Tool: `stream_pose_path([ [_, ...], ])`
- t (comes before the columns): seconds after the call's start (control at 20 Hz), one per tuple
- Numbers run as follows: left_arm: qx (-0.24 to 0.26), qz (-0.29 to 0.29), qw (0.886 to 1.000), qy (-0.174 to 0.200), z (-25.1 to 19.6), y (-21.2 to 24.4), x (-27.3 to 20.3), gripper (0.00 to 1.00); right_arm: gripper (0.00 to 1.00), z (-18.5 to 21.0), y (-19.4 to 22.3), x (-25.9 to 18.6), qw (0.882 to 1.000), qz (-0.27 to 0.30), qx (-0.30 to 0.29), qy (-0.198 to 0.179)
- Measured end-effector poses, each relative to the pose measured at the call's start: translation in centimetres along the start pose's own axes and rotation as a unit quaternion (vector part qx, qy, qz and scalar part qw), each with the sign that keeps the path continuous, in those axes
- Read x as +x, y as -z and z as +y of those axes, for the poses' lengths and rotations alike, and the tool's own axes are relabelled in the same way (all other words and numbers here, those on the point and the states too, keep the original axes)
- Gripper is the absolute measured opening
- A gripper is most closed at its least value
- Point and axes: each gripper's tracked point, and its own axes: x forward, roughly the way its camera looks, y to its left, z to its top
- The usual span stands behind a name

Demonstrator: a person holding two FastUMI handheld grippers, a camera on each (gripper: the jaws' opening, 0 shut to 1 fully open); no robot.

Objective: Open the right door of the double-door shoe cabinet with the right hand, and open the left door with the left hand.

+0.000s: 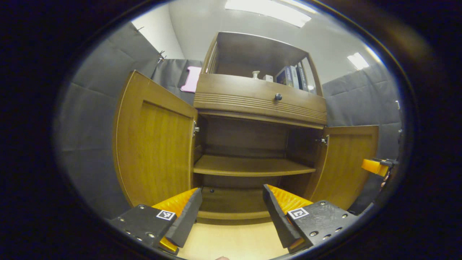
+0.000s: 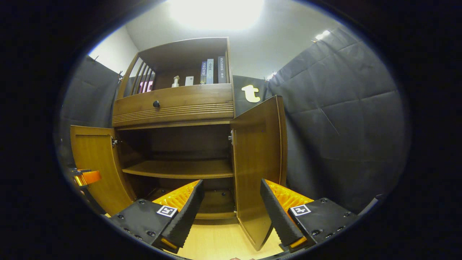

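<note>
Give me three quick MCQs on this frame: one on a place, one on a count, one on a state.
1. Where is the round knob?
A. On the drawer front
B. On the left door
C. On the inner shelf

2. How many cabinet doors stand open?
A. None
B. One
C. Two

3. The left gripper is:
A. Shut on a door edge
B. Open, holding nothing
C. Shut on the knob

Answers: 1 A, the knob sits on the drawer. 2 C, left door and right door both swing outward. 3 B, the left gripper has its fingers apart with only the cabinet beyond.
</note>
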Motion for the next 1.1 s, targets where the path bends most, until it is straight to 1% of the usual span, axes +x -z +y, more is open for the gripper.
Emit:
stream_pose_path([
  [0.05,0.004,0.001,1.0,-0.002,0.1,0.1,0.2,0.98,0.98,0.4,0.1,0.1,1.0,0.0,0.001,-0.002],
  [0.2,0.021,-0.004,1.0,-0.013,0.9,0.2,-0.1,0.98,0.98,0.7,0.8,-0.1,1.0,0.004,-0.02,-0.005],
  [0.3,0.024,-0.002,0.999,-0.025,1.3,0.5,-0.2,0.98,0.98,1.0,1.5,-0.5,1.0,0.013,-0.023,-0.009],
  [0.45,0.018,0.003,0.999,-0.041,1.5,1.1,-0.1,0.98,0.98,0.9,2.2,-0.6,0.999,0.025,-0.035,-0.009],
  [0.5,0.013,0.001,0.999,-0.043,1.4,1.3,-0.3,0.96,0.98,0.8,2.0,-0.7,0.999,0.023,-0.042,-0.008],
  [0.55,0.006,-0.002,0.999,-0.041,1.3,1.6,-0.3,0.98,0.98,0.6,1.8,-0.6,0.999,0.02,-0.048,-0.005],
  [0.65,0.002,0.007,0.999,-0.041,1.3,2.5,-0.4,0.98,0.98,0.8,1.7,-0.5,0.999,0.026,-0.045,-0.011],
  [0.8,0.011,0.004,0.998,-0.057,1.8,2.2,-1.0,0.98,0.98,0.9,1.2,-0.3,0.999,0.026,-0.036,-0.018],
  [0.95,0.015,0.002,0.998,-0.053,1.3,2.5,-1.5,0.98,0.98,1.3,1.4,-0.2,0.999,0.027,-0.028,-0.023],
  [1.1,0.034,0.011,0.997,-0.065,1.8,3.5,-2.4,0.98,0.98,2.5,2.2,-0.6,0.998,0.039,-0.02,-0.045],
])
